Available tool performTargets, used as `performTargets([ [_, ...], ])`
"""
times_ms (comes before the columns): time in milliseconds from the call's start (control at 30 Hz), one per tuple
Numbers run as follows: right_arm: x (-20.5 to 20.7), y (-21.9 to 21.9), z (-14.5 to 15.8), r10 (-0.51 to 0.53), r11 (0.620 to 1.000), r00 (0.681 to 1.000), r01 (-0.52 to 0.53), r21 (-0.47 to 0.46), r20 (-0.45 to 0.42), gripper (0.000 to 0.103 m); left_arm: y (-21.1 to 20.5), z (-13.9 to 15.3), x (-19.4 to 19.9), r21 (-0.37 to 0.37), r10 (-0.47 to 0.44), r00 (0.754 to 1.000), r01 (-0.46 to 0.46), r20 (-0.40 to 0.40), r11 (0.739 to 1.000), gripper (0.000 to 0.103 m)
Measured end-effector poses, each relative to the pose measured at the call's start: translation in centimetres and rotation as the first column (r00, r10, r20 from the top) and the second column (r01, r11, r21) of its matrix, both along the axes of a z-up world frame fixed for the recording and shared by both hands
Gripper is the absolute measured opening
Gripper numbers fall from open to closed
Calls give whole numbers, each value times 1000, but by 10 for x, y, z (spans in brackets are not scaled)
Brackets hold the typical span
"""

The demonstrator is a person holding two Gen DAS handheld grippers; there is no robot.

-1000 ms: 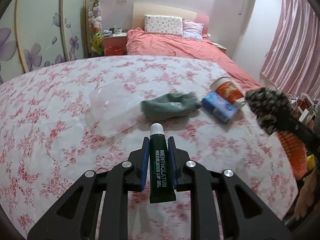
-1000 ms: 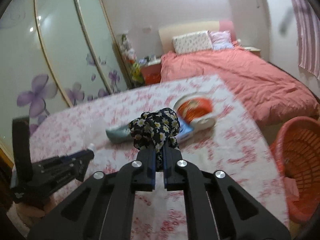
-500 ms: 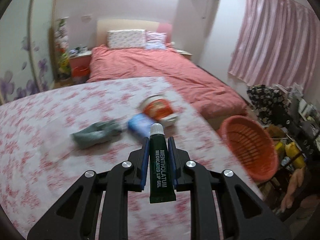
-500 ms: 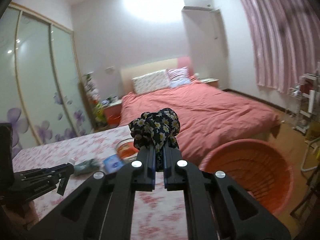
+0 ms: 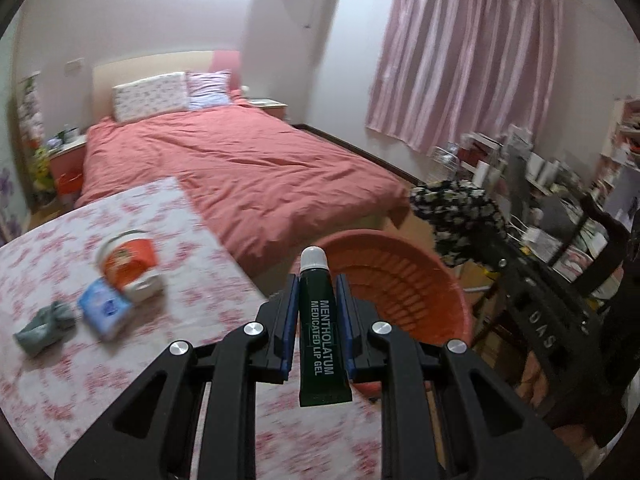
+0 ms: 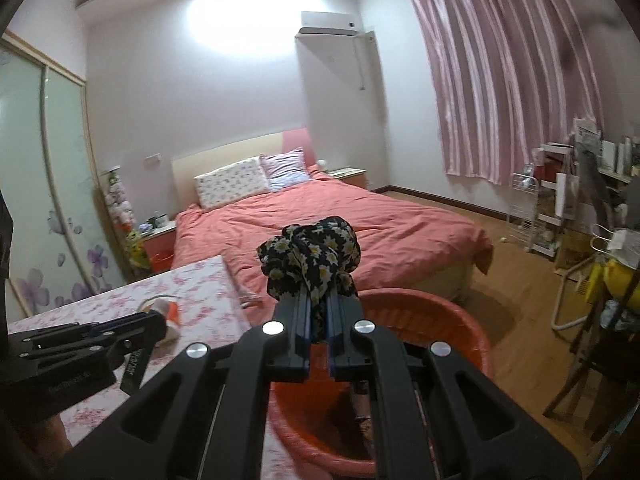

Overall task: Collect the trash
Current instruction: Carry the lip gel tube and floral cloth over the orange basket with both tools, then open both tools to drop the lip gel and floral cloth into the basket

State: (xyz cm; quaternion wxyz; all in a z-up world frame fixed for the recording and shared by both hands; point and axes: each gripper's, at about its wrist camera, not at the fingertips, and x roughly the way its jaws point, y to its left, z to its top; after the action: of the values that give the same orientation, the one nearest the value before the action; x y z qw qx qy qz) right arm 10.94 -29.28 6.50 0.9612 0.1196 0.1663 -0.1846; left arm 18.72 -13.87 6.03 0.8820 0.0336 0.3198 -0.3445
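My left gripper (image 5: 317,292) is shut on a dark green lip gel tube (image 5: 320,332) with a white cap. It hangs over the table's right edge, just before the orange basket (image 5: 404,280) on the floor. My right gripper (image 6: 318,304) is shut on a black cloth with a daisy print (image 6: 310,256). It hovers above the orange basket (image 6: 440,320). The same cloth (image 5: 460,216) shows at the right of the left wrist view. On the flowered tablecloth (image 5: 168,344) lie an orange-and-white cup (image 5: 128,264), a blue packet (image 5: 104,308) and a grey-green rag (image 5: 44,324).
A bed with a coral cover (image 5: 240,164) stands behind the table. Pink curtains (image 6: 512,80) hang at the right. Shelves and clutter (image 5: 540,184) crowd the right side beyond the basket. A glass wardrobe door (image 6: 48,184) is at the left. Wooden floor (image 6: 520,304) lies past the basket.
Both grippers have swung right from over the table toward the orange basket, each keeping its load. The table items have slid to the left of both views.
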Motion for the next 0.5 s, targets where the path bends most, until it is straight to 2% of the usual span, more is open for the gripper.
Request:
performTargets([
  [500,-17,-68,-27,-80,994,997,80,75,5,7,-81,-17,2,-9,-159,987,158,-40,987,18],
])
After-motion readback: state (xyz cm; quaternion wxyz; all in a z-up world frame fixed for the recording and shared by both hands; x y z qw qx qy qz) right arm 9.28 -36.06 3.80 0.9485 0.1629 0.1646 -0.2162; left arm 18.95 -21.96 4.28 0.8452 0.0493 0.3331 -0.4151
